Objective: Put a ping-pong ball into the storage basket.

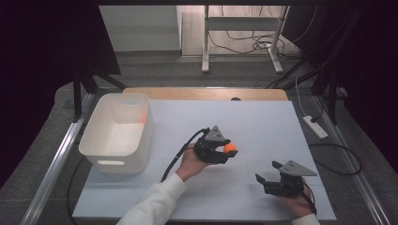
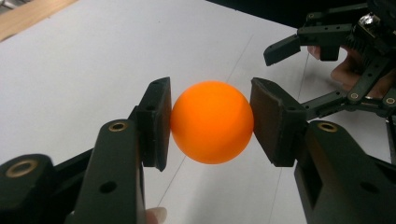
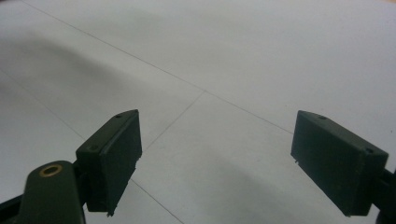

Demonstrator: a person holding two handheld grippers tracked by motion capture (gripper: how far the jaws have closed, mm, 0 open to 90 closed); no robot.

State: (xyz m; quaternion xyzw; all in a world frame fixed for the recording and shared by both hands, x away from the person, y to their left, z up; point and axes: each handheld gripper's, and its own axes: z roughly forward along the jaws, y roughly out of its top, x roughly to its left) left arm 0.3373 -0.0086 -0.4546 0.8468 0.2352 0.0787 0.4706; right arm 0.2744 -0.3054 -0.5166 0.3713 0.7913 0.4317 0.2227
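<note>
Spreading across the frame's middle is the white desk [image 1: 263,122], with a white bin [image 1: 117,131] sitting at its left. Centre frame, the left claw [image 1: 224,151] is clenching an orange ball [image 1: 229,148]; lower right, the right claw [image 1: 267,172] is gaping, idle. Likely next: carrying the ball binward and releasing.

High view overlooks the table [image 1: 263,117]; gripper views skim it close

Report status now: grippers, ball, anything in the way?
Left gripper shut on ball. Right gripper open, holding nothing. Bin at left. Nothing between ball and bin.
</note>
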